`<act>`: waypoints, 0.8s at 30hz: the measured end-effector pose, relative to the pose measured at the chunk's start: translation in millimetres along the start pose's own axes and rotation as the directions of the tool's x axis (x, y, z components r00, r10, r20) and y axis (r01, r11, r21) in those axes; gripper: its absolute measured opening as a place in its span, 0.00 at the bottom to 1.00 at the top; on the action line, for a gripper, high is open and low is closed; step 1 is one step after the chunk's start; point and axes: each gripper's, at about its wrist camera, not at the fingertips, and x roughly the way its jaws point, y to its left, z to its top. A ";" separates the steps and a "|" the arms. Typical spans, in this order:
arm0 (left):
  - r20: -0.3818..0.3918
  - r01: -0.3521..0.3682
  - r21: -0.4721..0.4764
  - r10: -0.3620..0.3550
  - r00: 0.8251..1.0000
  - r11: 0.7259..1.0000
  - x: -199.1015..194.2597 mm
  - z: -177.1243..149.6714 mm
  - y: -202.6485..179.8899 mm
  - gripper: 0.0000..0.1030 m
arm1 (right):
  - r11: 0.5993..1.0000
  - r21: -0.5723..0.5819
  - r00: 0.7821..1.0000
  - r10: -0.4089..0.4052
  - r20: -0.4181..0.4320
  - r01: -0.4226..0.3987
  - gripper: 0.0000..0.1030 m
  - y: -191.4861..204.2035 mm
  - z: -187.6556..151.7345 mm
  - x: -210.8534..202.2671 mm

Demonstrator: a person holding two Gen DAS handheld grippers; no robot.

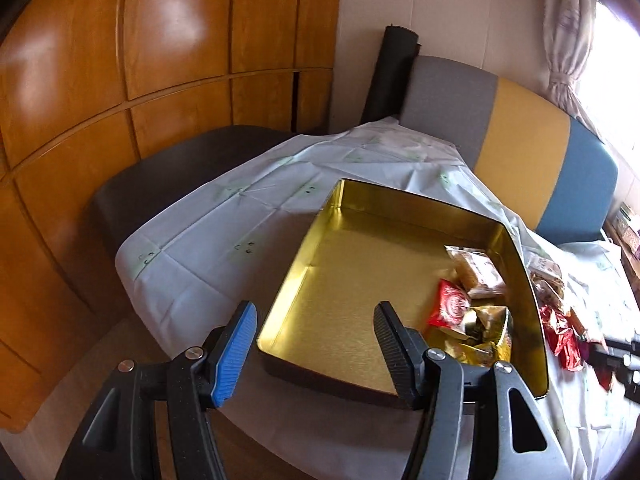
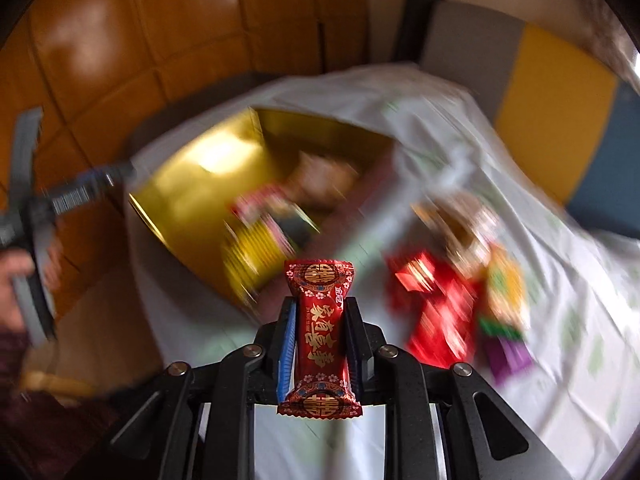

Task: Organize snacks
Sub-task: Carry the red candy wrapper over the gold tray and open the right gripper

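A gold tin box point(image 1: 340, 264) lies open on the white tablecloth, with several wrapped snacks point(image 1: 472, 300) in its right end. My left gripper point(image 1: 316, 320) stands open above the tin's near left corner, nothing between its fingers. My right gripper point(image 2: 320, 312) is shut on a red snack packet point(image 2: 320, 332) with gold characters, held lengthwise between the pads. Below it, blurred, are the tin point(image 2: 208, 184) and a heap of loose snacks point(image 2: 460, 292) on the cloth to the tin's right. The left gripper point(image 2: 32, 216) and the hand holding it show at that view's left edge.
A white tablecloth point(image 1: 208, 236) covers the table. More loose red and clear packets point(image 1: 560, 320) lie right of the tin. A grey, yellow and blue headboard-like panel point(image 1: 520, 152) stands behind, wooden cabinets point(image 1: 140, 60) to the left, a curtained window at far right.
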 end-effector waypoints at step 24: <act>-0.037 0.013 -0.027 -0.014 0.999 1.000 11.7 -9.5 19.0 0.60 | 0.982 -0.030 0.974 0.179 -0.136 -0.184 0.31 87.1 53.3 119.6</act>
